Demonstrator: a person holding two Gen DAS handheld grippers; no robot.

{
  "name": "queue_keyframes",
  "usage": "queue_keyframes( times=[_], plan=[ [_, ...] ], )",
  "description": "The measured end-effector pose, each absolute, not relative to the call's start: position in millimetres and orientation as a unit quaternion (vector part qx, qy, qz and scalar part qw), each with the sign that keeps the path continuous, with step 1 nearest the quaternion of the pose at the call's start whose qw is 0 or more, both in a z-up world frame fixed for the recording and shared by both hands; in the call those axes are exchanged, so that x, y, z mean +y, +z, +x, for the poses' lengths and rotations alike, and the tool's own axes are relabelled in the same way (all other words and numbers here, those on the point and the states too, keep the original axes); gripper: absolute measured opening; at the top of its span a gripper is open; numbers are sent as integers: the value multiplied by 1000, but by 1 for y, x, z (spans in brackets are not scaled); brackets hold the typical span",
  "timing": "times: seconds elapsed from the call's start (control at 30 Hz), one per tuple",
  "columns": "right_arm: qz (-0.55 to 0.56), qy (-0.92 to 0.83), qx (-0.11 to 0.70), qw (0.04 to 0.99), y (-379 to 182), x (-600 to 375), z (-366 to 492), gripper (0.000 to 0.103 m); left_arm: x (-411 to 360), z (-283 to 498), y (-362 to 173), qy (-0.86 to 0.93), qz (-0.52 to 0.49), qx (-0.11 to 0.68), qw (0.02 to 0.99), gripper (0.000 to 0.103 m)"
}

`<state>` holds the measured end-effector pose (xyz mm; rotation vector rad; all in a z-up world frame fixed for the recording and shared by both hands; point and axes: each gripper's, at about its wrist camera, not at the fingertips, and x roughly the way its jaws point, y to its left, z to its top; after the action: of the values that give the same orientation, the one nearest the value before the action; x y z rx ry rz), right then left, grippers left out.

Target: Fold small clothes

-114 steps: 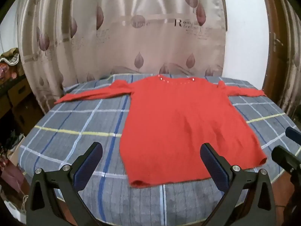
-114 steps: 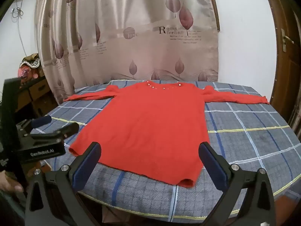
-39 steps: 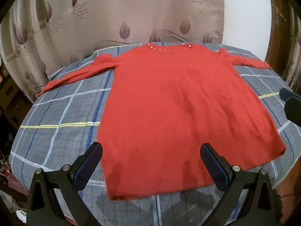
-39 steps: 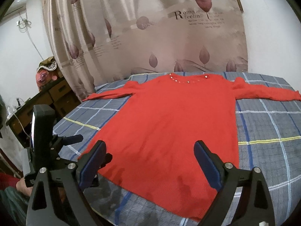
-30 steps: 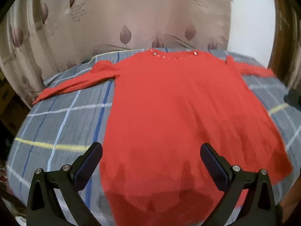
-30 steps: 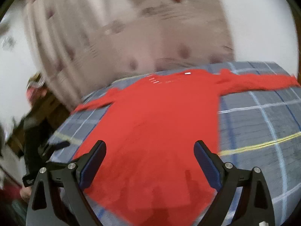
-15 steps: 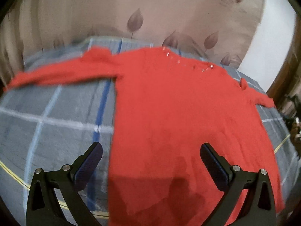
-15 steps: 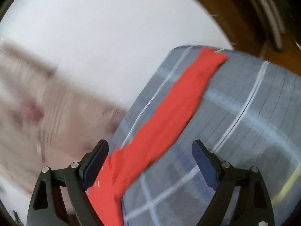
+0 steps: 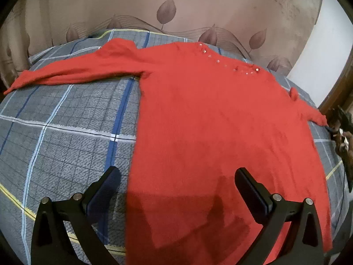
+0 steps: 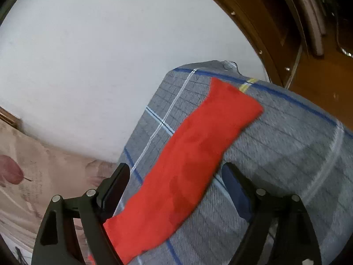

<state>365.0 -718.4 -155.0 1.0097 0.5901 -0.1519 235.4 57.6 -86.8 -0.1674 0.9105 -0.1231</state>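
Note:
A red long-sleeved sweater [image 9: 211, 119] lies flat on the grey plaid table cover [image 9: 66, 128], its sleeves spread out and its beaded neckline at the far side. My left gripper [image 9: 176, 187] is open and empty, hovering above the sweater's lower body near its left edge. In the right wrist view my right gripper [image 10: 174, 187] is open and straddles the sweater's right sleeve [image 10: 194, 159] close above it; the sleeve's cuff lies ahead near the table's edge. Whether the fingers touch the cloth I cannot tell.
A beige curtain [image 9: 176, 6] with leaf prints hangs behind the table. A white wall [image 10: 99, 55] and a brown wooden door frame [image 10: 297, 33] stand past the table's right end. The other gripper's hand [image 9: 342, 132] shows at the right edge of the left wrist view.
Both grippers moved forward and lower over the table. The right one swung to the right, from the sweater's body to over the right sleeve. The sweater has not moved.

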Motion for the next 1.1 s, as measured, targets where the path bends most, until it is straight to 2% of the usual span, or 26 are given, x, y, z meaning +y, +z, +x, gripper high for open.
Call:
queue_keyframes(
  times=[0.1,0.17,0.2,0.23,0.33,0.47,0.57,0.7,0.8,0.93,1.1],
  plan=[
    [467,-86,278,835,-155,-715,372,81,55,236,-87,-56,-74,442,892,103],
    [454,-105,290,836,-158,-715,375,54,55,237,-87,-54,-70,443,892,103],
    [455,-117,307,828,-166,-717,376,13,54,237,-87,-54,-70,443,892,103],
    [473,-112,307,818,-174,-722,374,4,55,237,-87,-54,-71,443,892,103],
    [474,-112,295,822,-168,-721,368,6,55,237,-87,-56,-76,441,892,103],
    [444,-51,263,855,-121,-676,370,6,59,237,-85,-62,-89,438,893,103],
    [408,13,255,877,-77,-611,380,6,73,237,-78,-58,-114,427,895,103],
    [348,106,262,894,-38,-491,397,6,111,233,-54,-35,-139,373,917,103],
    [324,162,278,889,-40,-403,410,6,143,232,-43,-3,-135,342,930,103],
    [285,215,320,877,-71,-278,432,6,170,229,-49,30,-131,314,940,103],
    [235,229,371,869,-122,-177,448,6,193,241,-70,6,-207,357,911,103]
  ],
)
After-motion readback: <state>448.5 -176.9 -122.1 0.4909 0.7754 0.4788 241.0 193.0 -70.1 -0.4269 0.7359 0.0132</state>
